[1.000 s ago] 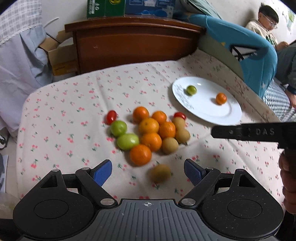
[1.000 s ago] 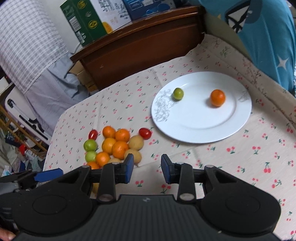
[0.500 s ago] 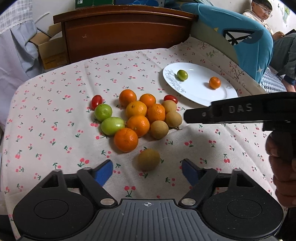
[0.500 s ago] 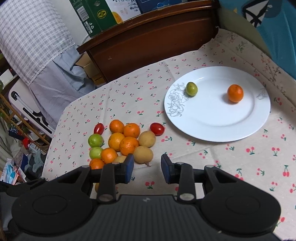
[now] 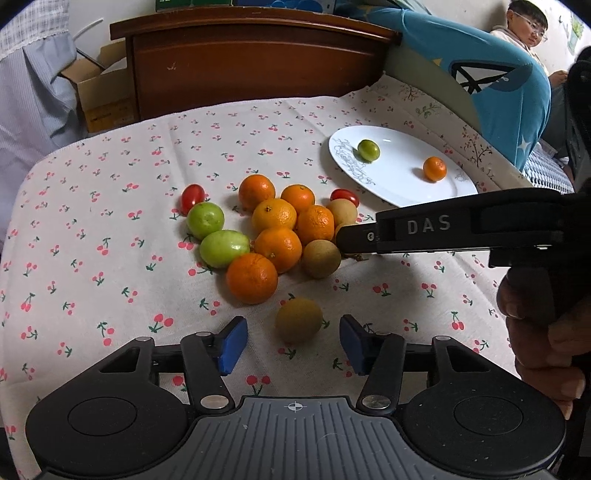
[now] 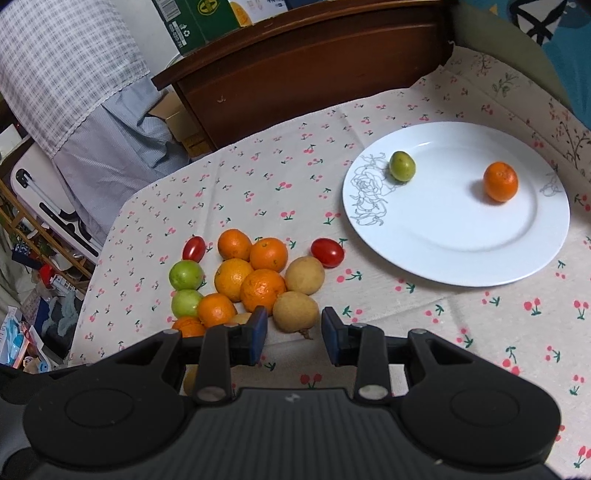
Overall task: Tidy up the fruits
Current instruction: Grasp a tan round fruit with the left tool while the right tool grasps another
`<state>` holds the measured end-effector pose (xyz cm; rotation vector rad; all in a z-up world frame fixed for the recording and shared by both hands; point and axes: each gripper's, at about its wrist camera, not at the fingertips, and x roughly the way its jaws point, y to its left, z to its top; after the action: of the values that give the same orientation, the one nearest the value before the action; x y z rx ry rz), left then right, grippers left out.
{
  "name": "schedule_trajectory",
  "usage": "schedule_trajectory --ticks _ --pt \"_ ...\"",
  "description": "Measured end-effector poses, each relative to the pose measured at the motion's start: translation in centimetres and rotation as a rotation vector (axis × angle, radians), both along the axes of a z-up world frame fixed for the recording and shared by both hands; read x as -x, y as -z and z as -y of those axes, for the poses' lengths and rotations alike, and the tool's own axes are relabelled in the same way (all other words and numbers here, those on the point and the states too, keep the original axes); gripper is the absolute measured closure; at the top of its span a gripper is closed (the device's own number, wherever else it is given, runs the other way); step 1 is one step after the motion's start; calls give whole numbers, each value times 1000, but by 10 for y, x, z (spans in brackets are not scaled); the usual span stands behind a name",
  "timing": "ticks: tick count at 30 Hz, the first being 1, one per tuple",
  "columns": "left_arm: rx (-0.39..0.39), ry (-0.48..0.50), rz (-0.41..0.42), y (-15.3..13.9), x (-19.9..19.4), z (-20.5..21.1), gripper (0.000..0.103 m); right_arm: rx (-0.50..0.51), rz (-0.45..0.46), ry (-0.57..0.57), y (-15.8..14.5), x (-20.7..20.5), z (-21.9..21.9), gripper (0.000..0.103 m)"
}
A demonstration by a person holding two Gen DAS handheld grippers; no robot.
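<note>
A heap of oranges (image 5: 279,248), green fruits (image 5: 224,247), brown fruits (image 5: 321,258) and cherry tomatoes (image 5: 192,196) lies on the cherry-print cloth. A lone brown fruit (image 5: 299,320) lies just in front of my open left gripper (image 5: 290,345), in line with the gap between the fingers. My right gripper (image 6: 291,336) is open, with a brown fruit (image 6: 296,311) just ahead of its tips. It also shows from the side in the left wrist view (image 5: 436,227). A white plate (image 6: 461,251) holds one green fruit (image 6: 402,165) and one orange (image 6: 500,181).
A wooden headboard (image 5: 255,59) stands behind the table. A blue cushion (image 5: 491,85) and a seated person (image 5: 528,29) are at the right. A cardboard box (image 5: 99,92) and hanging cloth (image 6: 74,74) are at the left.
Both grippers have moved closer to the fruit heap. The lone brown fruit now lies nearer the left fingers. The right gripper has lowered towards the brown fruit.
</note>
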<state>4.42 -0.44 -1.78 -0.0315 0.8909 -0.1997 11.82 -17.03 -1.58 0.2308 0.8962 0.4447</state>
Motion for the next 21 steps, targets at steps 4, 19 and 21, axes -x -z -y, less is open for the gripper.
schedule_trajectory --ticks 4,19,21 --pt "-3 7 12 0 2 2 58 7 6 4 2 -3 -2 69" --pt "21 13 24 -3 3 -2 78 -23 4 -1 0 -2 0 74" --pt "20 8 31 -5 5 -3 78 -23 9 1 -2 -1 1 74"
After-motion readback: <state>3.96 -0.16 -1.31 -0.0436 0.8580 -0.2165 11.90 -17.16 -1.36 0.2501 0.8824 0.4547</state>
